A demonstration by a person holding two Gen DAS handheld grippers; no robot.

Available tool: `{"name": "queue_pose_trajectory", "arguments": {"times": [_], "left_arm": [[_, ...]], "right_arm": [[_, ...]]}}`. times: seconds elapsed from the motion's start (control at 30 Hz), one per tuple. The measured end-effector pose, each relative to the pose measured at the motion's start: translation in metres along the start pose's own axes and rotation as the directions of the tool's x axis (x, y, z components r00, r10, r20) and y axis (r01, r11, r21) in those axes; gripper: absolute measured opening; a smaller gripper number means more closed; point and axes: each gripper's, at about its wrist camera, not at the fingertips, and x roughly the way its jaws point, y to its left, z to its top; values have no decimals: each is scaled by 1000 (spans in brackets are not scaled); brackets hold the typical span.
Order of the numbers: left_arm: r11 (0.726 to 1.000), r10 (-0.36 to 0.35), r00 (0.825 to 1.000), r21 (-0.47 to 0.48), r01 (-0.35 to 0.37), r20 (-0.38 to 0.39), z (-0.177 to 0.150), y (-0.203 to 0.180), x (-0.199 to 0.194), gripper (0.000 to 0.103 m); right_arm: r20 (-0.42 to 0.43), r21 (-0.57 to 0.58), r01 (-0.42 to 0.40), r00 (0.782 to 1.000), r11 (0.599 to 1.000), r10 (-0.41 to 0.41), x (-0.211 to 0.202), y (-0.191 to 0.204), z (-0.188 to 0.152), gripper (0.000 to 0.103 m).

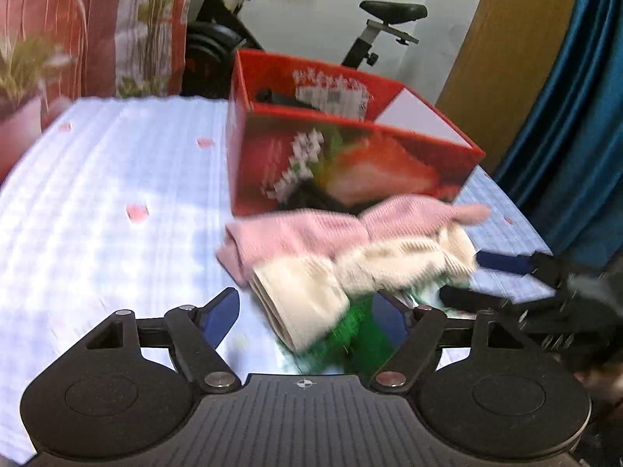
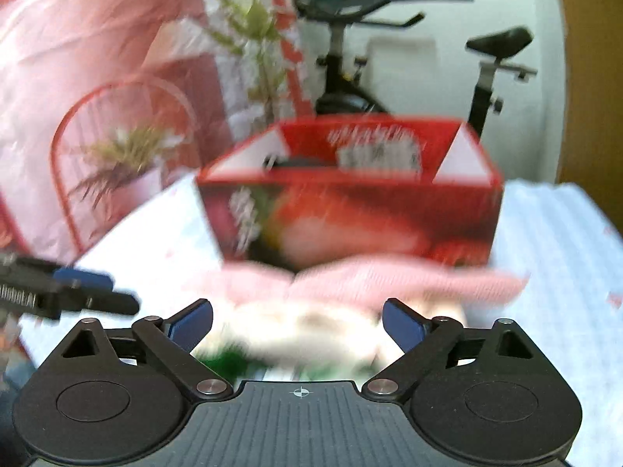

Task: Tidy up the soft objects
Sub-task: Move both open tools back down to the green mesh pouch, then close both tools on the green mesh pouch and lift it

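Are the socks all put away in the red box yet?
Not yet. The red box already holds something dark, but it is too blurry to name. Nothing is in hand: the left claw and right claw are both open. The pink sock, cream sock and green cloth lie piled on the table in front of the box.
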Motion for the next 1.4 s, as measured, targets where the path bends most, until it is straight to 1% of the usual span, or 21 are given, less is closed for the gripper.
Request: {"name": "queue_pose_trajectory", "arguments": {"times": [0.07,0.1,0.17,0.2,0.27,0.33,0.43,0.53,0.57,0.6,0.63,0.67,0.73,0.83,1.0,1.13,1.23,1.33,1.4], "left_arm": [[1000,-25,1000,-14,25,-13,-10,-4,4,72],[999,-34,999,-19,33,-19,-13,-6,7,70],[998,-57,998,-36,56,-29,-20,-7,11,63],[997,-70,997,-45,68,-32,-23,-8,13,62],[994,-95,995,-60,92,-36,-27,-7,15,60],[991,-113,993,-78,110,-42,-29,-8,18,59],[988,-134,990,-87,130,-45,-28,-11,23,59],[984,-153,986,-100,146,-68,-27,-12,34,58],[984,-155,984,-106,146,-84,-27,-12,39,50],[982,-161,982,-111,150,-99,-27,-12,44,45],[980,-171,980,-116,159,-104,-27,-11,46,43],[978,-182,978,-122,170,-98,-27,-11,48,43],[979,-177,980,-116,166,-92,-26,-12,51,44],[978,-179,980,-122,168,-83,-27,-10,56,45],[979,-172,983,-126,162,-70,-31,-9,61,54],[969,-201,977,-160,188,-70,-34,-6,65,54],[972,-195,978,-145,184,-68,-33,-10,64,53],[972,-198,979,-140,188,-59,-31,-11,61,50],[973,-196,979,-130,188,-50,-29,-14,56,50]], "right_arm": [[-33,-19,-11,999,1000,11,-1,7,-17,81],[-46,-33,-24,999,999,23,-2,11,-24,79],[-59,-58,-42,998,997,38,-3,16,-32,73],[-64,-68,-48,997,997,43,-4,19,-35,70],[-72,-80,-64,996,995,59,-5,22,-36,59],[-83,-99,-87,993,991,79,-5,26,-37,55],[-97,-127,-123,989,984,111,-4,33,-39,51],[-113,-143,-152,984,978,136,-1,41,-40,51],[-117,-156,-161,983,974,144,1,44,-39,51],[-125,-165,-170,981,972,151,3,47,-39,51],[-133,-173,-179,979,969,157,6,50,-39,51],[-138,-181,-184,977,966,160,10,52,-40,51],[-151,-189,-188,975,964,161,17,55,-41,52],[-145,-202,-178,978,963,150,22,57,-45,53],[-140,-184,-169,980,968,144,27,52,-45,55],[-137,-159,-173,979,972,152,30,48,-47,56],[-137,-132,-182,977,974,164,31,44,-48,55],[-132,-123,-186,977,975,169,30,44,-48,52],[-127,-119,-188,977,975,173,28,44,-46,51]]}}
